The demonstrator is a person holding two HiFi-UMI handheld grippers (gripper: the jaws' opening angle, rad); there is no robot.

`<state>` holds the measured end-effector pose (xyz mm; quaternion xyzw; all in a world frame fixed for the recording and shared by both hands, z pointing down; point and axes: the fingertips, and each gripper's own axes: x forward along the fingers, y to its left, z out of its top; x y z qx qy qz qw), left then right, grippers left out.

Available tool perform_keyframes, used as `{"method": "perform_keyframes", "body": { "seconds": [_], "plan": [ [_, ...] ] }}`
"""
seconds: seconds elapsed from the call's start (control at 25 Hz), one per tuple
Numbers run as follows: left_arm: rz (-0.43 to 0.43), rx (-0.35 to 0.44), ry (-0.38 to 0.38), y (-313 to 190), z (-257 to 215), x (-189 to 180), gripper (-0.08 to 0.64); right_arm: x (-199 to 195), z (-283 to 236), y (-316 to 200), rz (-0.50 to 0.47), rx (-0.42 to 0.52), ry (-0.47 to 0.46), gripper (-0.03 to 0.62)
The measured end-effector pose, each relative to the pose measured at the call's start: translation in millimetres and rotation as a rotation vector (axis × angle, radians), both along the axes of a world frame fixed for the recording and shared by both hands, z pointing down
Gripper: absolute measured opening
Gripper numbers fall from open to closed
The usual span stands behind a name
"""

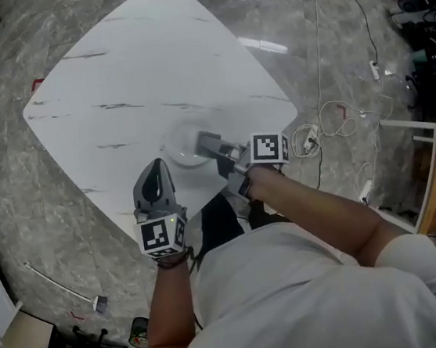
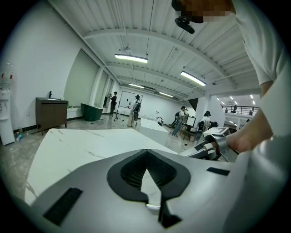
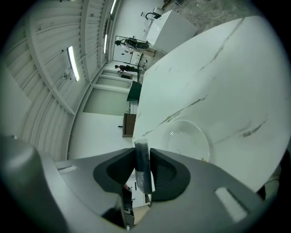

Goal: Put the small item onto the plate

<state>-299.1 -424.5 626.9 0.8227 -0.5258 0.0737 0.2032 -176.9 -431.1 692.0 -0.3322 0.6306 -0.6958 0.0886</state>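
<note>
A clear glass plate [image 1: 181, 147] lies on the white marble table [image 1: 152, 83], near its front corner. My right gripper [image 1: 203, 143] hovers at the plate's right rim, shut on a small flat dark grey item [image 3: 142, 164] that stands upright between the pads. In the right gripper view the plate [image 3: 190, 139] lies just beyond the jaws, with nothing on it. My left gripper [image 1: 156, 169] is left of the plate near the table's edge; its jaws [image 2: 146, 154] meet at the tips with nothing between them. The right gripper [image 2: 213, 146] also shows at the right of the left gripper view.
White cables [image 1: 330, 120] trail over the stone floor right of the table. A wooden frame [image 1: 433, 174] stands at the far right. A dark cabinet [image 2: 51, 113] and several people [image 2: 135, 109] are far off in the hall.
</note>
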Motion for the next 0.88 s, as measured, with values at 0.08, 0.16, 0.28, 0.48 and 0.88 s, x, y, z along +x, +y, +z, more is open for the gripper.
{"method": "perform_keyframes", "body": {
  "seconds": [0.08,0.16,0.28,0.48,0.88],
  "plan": [
    [0.011,-0.020,0.008,-1.0,12.8,1.6,0.005,-1.2,16.5,-1.3,-0.003,-0.022,0.022,0.100],
    [0.020,-0.036,0.011,-3.3,24.9,2.8,0.006,-3.8,29.4,-4.0,-0.011,-0.034,0.040,0.100],
    [0.036,-0.057,0.004,-7.5,44.6,5.2,0.005,-8.4,47.3,-9.3,-0.022,-0.049,0.060,0.100],
    [0.043,-0.103,0.012,-9.2,75.6,5.8,0.005,-17.3,75.2,-12.9,-0.050,-0.089,0.096,0.100],
    [0.030,-0.148,0.040,-3.3,96.4,0.7,0.005,-27.9,92.5,-15.5,-0.103,-0.115,0.142,0.101]
  ]
}}
